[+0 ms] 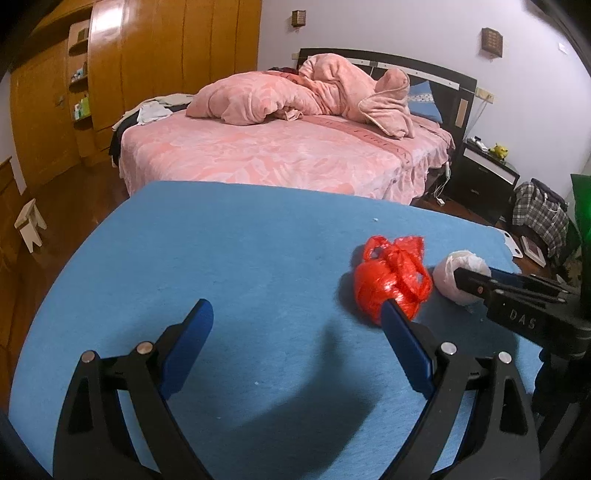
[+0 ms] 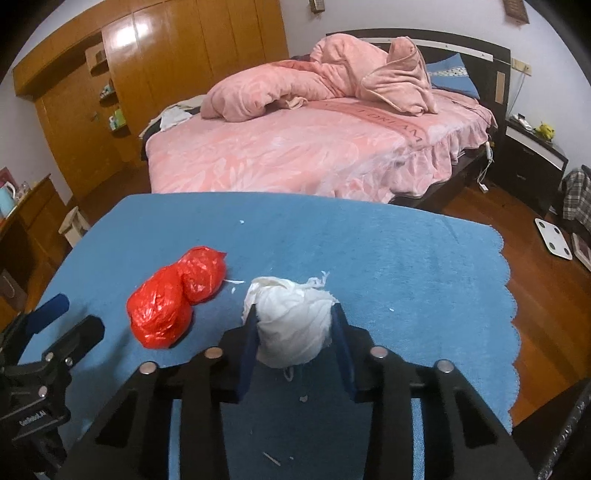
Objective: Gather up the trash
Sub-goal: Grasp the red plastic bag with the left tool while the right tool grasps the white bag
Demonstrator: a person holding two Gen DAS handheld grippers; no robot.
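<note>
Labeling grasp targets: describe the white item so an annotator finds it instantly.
On the blue cloth-covered table in front of the pink bed, near its front edge, sits a white wad between the right gripper fingers. Its neighbour, the bag, is shiny red plastic; this one is matte white.

A pink-covered bed stands against the white wall, a wooden wardrobe beside it, wooden floor below.

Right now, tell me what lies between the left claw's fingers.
Only bare blue cloth; left wrist view shows the left claw open, red bag outside its finger.
</note>
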